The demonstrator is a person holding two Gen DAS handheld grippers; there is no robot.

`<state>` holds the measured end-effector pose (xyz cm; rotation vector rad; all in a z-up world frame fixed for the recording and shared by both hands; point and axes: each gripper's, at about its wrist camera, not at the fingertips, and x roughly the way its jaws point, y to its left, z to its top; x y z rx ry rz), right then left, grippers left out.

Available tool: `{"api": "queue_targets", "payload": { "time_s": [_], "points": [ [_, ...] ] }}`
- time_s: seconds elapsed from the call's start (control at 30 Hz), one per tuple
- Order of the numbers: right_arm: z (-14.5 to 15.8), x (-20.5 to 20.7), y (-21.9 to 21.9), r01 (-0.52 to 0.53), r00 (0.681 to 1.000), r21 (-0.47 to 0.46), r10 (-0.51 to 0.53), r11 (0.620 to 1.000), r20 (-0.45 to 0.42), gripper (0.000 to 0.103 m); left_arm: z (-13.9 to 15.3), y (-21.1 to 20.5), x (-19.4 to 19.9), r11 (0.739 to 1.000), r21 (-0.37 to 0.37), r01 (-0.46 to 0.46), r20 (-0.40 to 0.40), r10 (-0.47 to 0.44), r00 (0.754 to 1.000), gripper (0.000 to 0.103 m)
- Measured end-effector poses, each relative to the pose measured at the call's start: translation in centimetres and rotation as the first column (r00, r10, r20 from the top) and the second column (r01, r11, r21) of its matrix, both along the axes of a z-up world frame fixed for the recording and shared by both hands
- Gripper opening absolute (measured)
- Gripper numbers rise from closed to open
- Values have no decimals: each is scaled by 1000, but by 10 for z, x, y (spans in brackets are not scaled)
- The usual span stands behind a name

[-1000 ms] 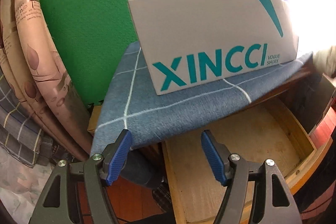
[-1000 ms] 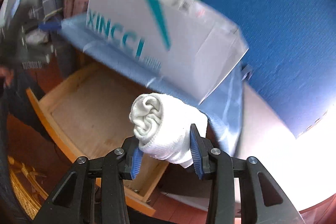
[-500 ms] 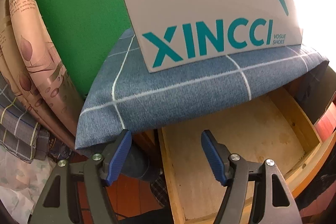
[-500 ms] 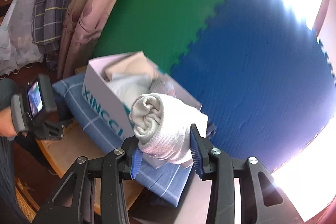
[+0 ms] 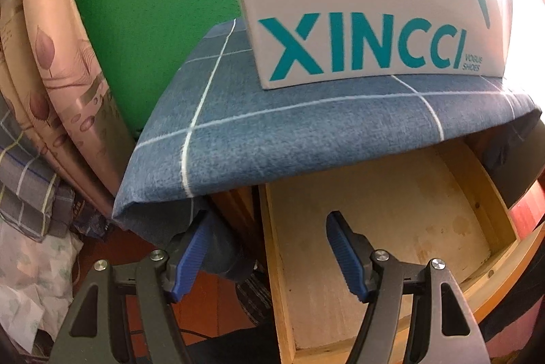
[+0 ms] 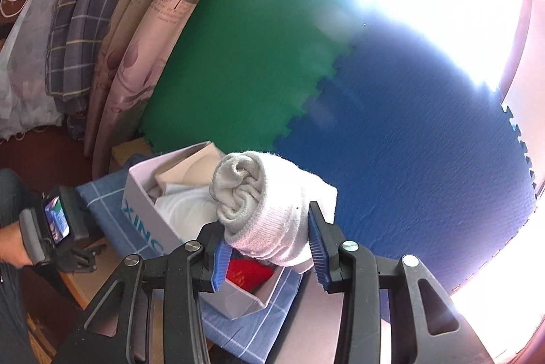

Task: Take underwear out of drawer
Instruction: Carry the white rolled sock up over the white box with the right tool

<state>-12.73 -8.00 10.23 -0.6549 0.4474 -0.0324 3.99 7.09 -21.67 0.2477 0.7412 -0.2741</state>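
Observation:
My right gripper (image 6: 267, 256) is shut on a rolled white underwear bundle (image 6: 265, 210) and holds it above a white XINCCI shoe box (image 6: 150, 224) that holds folded white and red cloth. The box also shows in the left wrist view (image 5: 368, 19), standing on a blue checked cloth (image 5: 306, 139). Below the cloth the wooden drawer (image 5: 374, 227) stands pulled out and bare inside. My left gripper (image 5: 269, 248) is open and empty, low, by the drawer's left front corner.
Green (image 6: 245, 57) and blue (image 6: 408, 139) foam mats cover the wall behind. Floral and checked bedding (image 5: 41, 91) is stacked at the left. The left hand-held gripper (image 6: 54, 227) shows at the left of the right wrist view. Bright window glare is upper right.
My right gripper has lifted the white bundle from beside the drawer to above the shoe box. My left gripper has moved closer to the cloth-covered top.

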Motion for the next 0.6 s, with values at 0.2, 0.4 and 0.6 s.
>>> {"api": "queue_targets", "payload": {
  "time_s": [0.2, 0.4, 0.6],
  "points": [
    [25, 21, -15, 39, 999, 53, -40, 998, 16, 37, -1, -1, -3, 1000, 3, 11, -1, -11, 1000, 71],
    [42, 48, -33, 88, 996, 110, -90, 990, 14, 37, -4, -13, -9, 998, 43, 55, 0, -55, 998, 71],
    [39, 77, -47, 145, 989, 143, -145, 979, -7, 37, -8, -19, -12, 995, 68, 75, -9, -74, 997, 71]
  ]
}}
